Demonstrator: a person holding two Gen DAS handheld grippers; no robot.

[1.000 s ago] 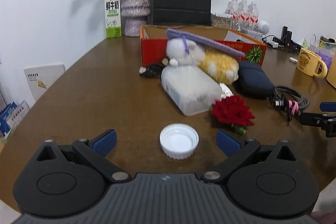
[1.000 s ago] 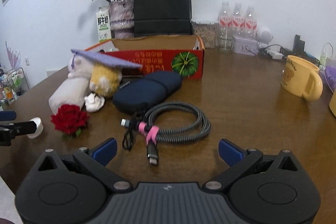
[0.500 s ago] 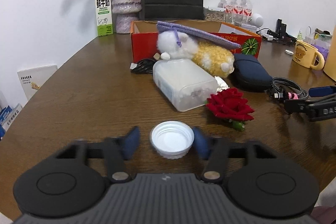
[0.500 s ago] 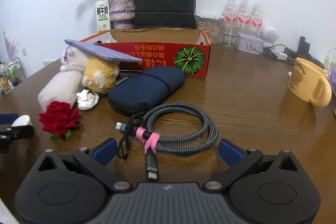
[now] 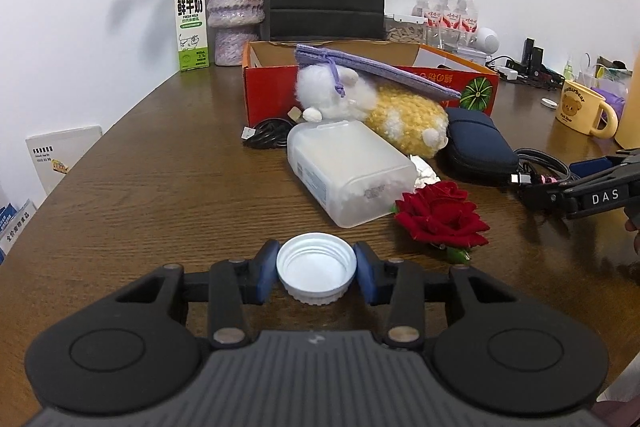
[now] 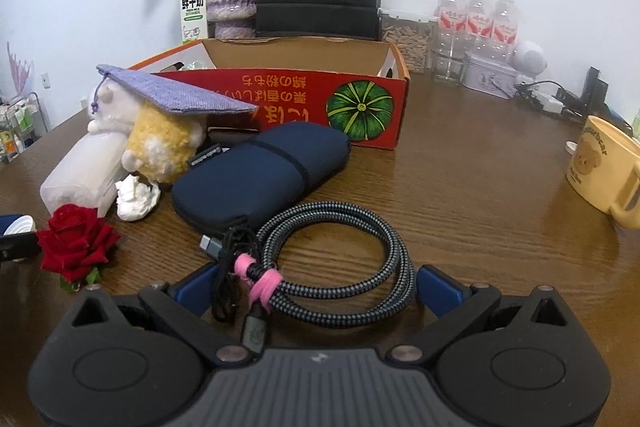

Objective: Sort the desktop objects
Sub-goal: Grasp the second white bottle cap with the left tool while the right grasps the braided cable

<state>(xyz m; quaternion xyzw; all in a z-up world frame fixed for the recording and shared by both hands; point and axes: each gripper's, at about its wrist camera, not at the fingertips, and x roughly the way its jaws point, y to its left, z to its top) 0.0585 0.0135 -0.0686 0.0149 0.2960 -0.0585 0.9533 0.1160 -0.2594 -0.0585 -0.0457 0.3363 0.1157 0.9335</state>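
Left gripper (image 5: 316,271): jaws just closed, blue pads pressing both sides of white bottle cap (image 5: 316,267), open side up. Right gripper (image 6: 314,289): jaws spread wide, coiled braided cable (image 6: 344,263) lying between them, ungripped.

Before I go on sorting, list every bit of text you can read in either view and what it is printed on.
"鲜牛奶 FRESH MILK": milk carton; the smaller print under it is unreadable.
"DAS": right gripper arm.
"utterbear": yellow mug, partly cut off; the line under the bear is too small.
Yellow characters, upside down: red box; not reliably readable.
Labels on the water bottles, clear plastic container and white booklet: too blurred.
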